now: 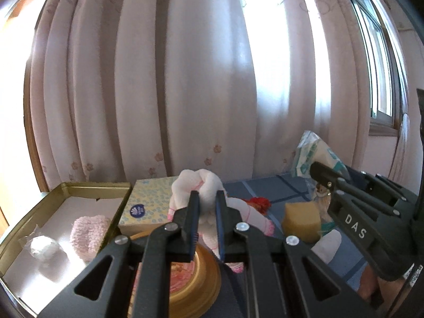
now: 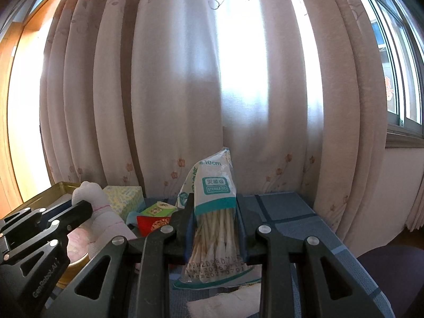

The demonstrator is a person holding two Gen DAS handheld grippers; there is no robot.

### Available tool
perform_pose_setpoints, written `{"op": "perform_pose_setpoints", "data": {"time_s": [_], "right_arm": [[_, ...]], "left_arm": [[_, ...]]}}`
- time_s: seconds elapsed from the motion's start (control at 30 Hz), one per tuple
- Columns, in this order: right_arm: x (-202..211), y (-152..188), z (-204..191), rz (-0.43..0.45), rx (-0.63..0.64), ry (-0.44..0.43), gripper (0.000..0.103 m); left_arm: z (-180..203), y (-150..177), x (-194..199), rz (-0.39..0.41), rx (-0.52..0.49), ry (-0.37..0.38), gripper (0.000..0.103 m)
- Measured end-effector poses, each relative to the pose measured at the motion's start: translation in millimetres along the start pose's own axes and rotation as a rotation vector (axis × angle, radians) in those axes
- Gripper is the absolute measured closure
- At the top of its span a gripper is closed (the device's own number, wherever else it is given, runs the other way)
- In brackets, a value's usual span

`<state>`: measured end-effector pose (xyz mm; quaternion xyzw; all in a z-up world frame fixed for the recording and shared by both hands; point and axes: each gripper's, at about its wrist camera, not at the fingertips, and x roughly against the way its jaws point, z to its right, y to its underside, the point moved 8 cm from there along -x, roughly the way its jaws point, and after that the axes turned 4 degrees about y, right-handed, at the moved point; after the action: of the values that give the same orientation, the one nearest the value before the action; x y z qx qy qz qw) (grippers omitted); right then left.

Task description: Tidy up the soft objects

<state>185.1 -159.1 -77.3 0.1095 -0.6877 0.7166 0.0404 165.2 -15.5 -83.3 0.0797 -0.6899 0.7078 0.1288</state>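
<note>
My left gripper (image 1: 207, 198) is shut on a white towel with pink stitching (image 1: 197, 182), lifted above the table; the towel hangs down between the fingers. In the right wrist view the same towel (image 2: 99, 212) shows at the left, beside the left gripper (image 2: 87, 208). My right gripper (image 2: 214, 206) is shut on a clear bag of cotton swabs (image 2: 216, 206), held upright. In the left wrist view that bag (image 1: 314, 155) and the right gripper (image 1: 318, 171) sit at the right. A gold tin box (image 1: 66, 186) at the left holds a pink knitted piece (image 1: 88, 232) and a white cotton ball (image 1: 43, 247).
A patterned tissue box (image 1: 148, 202) stands beside the tin. A round gold tin (image 1: 196, 283) lies under the left gripper. A yellow sponge (image 1: 300, 218), a red item (image 1: 258, 202) and a white cloth (image 2: 225, 303) lie on the blue checked tablecloth (image 2: 286, 212). Curtains hang behind.
</note>
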Motion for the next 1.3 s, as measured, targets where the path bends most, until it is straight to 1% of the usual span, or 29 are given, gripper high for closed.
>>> {"op": "perform_pose_setpoints", "data": {"time_s": [0.6,1.13,1.3], "right_arm": [[13,-6,-4,0.061,0.001,-0.013,0.074],[6,-5,-20,0.039,-0.019,-0.068,0.074],[2,-6,-25,0.036,-0.029,-0.074,0.074]], "left_arm": [[-14,1,2,0.01,0.027,-0.069,0.094],[-30,2,2,0.007,0.045,-0.137,0.094],[-37,2,2,0.01,0.041,-0.175,0.094]]}}
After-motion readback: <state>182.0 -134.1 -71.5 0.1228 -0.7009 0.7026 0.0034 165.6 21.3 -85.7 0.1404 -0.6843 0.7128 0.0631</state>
